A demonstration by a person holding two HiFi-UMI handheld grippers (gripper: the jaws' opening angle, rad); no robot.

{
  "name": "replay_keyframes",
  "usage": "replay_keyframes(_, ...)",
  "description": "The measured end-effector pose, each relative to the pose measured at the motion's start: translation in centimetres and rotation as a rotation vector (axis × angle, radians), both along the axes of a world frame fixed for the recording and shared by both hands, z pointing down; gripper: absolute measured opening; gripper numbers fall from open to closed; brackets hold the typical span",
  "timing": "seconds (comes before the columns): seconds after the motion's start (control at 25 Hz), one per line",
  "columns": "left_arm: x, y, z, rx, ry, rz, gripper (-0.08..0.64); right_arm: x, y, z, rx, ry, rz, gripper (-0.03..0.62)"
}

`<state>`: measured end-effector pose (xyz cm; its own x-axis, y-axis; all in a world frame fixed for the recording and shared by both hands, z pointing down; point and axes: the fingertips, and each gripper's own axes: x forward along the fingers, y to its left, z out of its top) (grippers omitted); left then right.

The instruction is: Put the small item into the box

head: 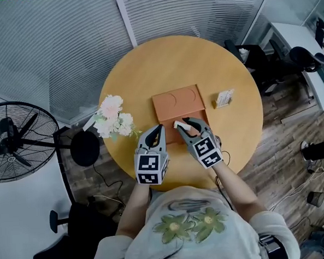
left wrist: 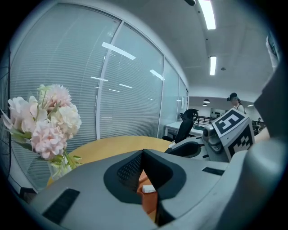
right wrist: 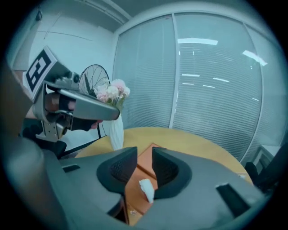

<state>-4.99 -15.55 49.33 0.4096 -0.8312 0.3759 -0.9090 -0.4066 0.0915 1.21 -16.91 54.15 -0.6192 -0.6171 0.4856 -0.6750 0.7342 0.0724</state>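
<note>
A flat orange box (head: pixel 178 103) lies in the middle of the round wooden table (head: pixel 147 61). The small white item (head: pixel 179 123) sits over the box's near edge. My right gripper (head: pixel 186 122) is around the item with a gap between its jaws. In the right gripper view the item (right wrist: pixel 146 188) leans against the right-hand finger (right wrist: pixel 168 173), and orange box (right wrist: pixel 143 167) shows on its other side. My left gripper (head: pixel 155 130) hovers just left of it, shut and empty. In the left gripper view its tips (left wrist: pixel 143 152) meet, with the item (left wrist: pixel 148 189) visible beyond them.
A white vase of pink and white flowers (head: pixel 115 121) stands at the table's left edge, close to my left gripper. A small card stand (head: pixel 224 98) sits right of the box. A floor fan (head: pixel 17 140) and a black stool (head: pixel 85 148) stand left of the table, and office chairs (head: pixel 305 57) to the right.
</note>
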Motion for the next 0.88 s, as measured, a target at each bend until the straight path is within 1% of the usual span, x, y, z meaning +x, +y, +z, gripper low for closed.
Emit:
replay_keyframes(0.16,0.3,0.7,-0.8,0.016,0.006,0.01,0.003,0.4,1.0,-3.0,0.064,-0.069,0.037,0.018)
replay_keyframes(0.2,0.4,0.8,-1.0,0.02,0.008,0.013,0.003,0.5,1.2,-3.6,0.077,-0.078,0.042,0.006)
replay_keyframes(0.36,0.5,1.8,-1.9,0.036,0.018,0.027,0.003,0.7,2.5,-5.4,0.105,-0.114,0.061,0.006)
replay_keyframes(0.56,1.3,2.5,-3.0,0.053,0.024,0.045,0.003,1.3,3.9,-7.3,0.107,-0.178,0.08,0.003)
replay_keyframes(0.88,2.2,3.8,-4.1,0.067,0.028,0.071,0.003,1.6,5.6,-8.8,0.118,-0.211,0.073,0.003)
